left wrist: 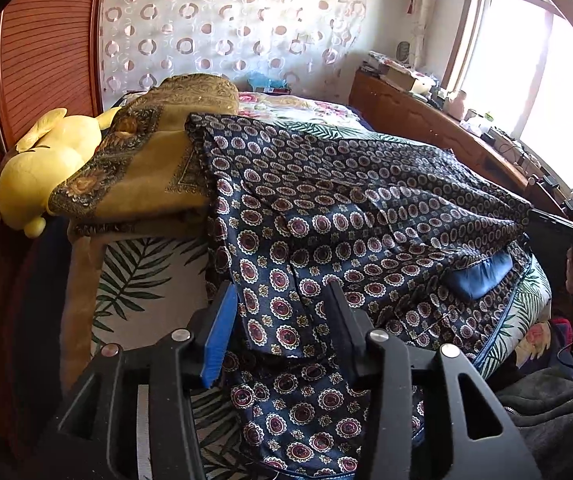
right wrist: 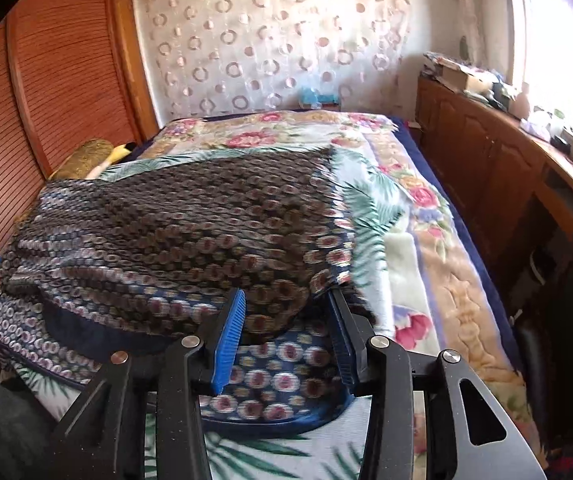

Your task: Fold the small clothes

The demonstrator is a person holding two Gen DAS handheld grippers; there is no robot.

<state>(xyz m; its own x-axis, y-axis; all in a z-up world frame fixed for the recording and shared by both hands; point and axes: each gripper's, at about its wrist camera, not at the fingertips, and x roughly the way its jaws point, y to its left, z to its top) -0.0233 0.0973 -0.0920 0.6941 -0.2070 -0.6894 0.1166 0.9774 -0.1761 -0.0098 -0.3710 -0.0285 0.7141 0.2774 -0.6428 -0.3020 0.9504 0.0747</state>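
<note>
1. A yellow plush toy lies at the far left edge of the bed, against the slatted wooden wardrobe.
2. Just right of it, a folded olive-gold blanket is stacked on the bed and partly covers the toy.
3. The patterned garment, dark navy with rows of maroon and white medallions, is spread across the near half of the bed, over a leaf-print sheet. Its far left corner rests on the blanket stack, and a blue-trimmed hem runs along the bed's near right edge.
4. The left gripper sits at the garment's near left part. Its jaws stand apart with a fold of cloth lying between them; the fabric touches the inner side of the right finger, while the blue pad of the other finger shows a gap, so the claw reads as released.
5. The right gripper is at the garment's near right corner. A raised bunch of cloth fills the space between its 2 spread fingers, but blur hides whether the pads press it, so its grasp cannot be told.
6. In the left wrist view this right gripper appears at the far right, at the cloth's lifted corner.
7. A wooden cabinet runs along the bed's right side under the window.
</note>
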